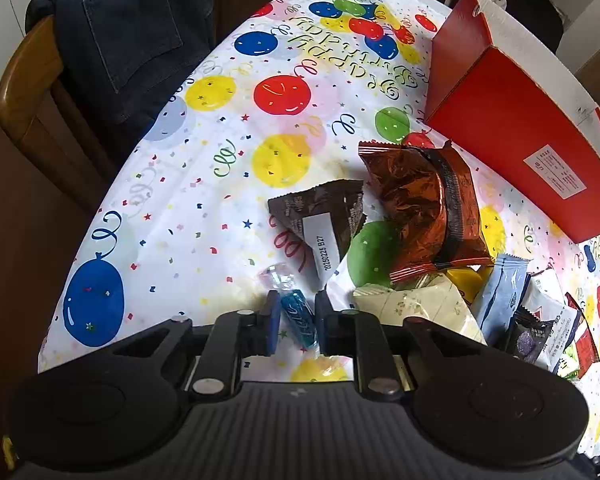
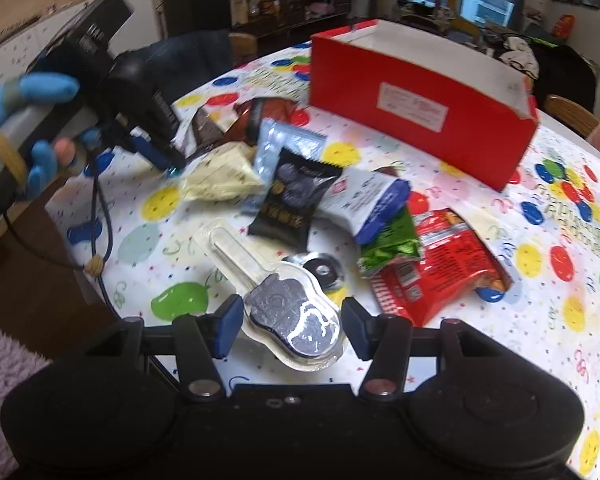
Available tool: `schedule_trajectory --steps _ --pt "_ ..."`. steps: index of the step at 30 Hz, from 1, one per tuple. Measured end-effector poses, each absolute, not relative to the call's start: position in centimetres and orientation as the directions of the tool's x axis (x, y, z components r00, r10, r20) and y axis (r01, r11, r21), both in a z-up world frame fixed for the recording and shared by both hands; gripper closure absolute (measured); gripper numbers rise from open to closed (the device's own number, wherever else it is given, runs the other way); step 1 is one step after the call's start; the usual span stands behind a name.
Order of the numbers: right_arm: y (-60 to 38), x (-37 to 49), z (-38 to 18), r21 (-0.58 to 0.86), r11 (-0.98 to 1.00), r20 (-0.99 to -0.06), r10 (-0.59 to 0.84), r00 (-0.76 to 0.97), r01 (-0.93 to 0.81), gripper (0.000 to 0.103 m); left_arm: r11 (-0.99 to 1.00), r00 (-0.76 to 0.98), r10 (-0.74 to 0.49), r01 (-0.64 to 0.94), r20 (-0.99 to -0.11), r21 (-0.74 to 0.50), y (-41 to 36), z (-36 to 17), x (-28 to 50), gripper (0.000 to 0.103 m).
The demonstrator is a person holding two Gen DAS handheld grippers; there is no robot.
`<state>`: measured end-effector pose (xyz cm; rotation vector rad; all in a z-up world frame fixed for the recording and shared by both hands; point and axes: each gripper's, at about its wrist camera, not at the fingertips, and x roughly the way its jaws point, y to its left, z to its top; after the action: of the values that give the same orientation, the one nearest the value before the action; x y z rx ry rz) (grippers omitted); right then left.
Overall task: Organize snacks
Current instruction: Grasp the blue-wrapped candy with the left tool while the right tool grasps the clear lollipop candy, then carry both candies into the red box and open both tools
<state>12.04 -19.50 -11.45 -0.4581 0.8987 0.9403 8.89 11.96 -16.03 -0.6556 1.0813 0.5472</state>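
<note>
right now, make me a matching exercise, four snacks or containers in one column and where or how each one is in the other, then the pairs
Things:
1. blue candy
2. lollipop
3. red box
4. copper bag

Places or states:
A. standing open on the table, far side of the pile
B. pinched in the left gripper
C. between the right gripper's half-open jaws, in clear plastic
D. lying on the table, partly over a dark packet

Pairs: 1-B, 2-C, 3-A, 4-D
</note>
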Motion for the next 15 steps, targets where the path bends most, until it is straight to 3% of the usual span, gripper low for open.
schedule_trajectory --steps 15 --pt "-20.7 14.4 -7.5 0.059 0.660 -0.766 0.511 0.389 -0.749 0.050 0.695 0.456 0.036 -0.651 -0.889 -0.305 12.0 -13.0 5.7 0.091"
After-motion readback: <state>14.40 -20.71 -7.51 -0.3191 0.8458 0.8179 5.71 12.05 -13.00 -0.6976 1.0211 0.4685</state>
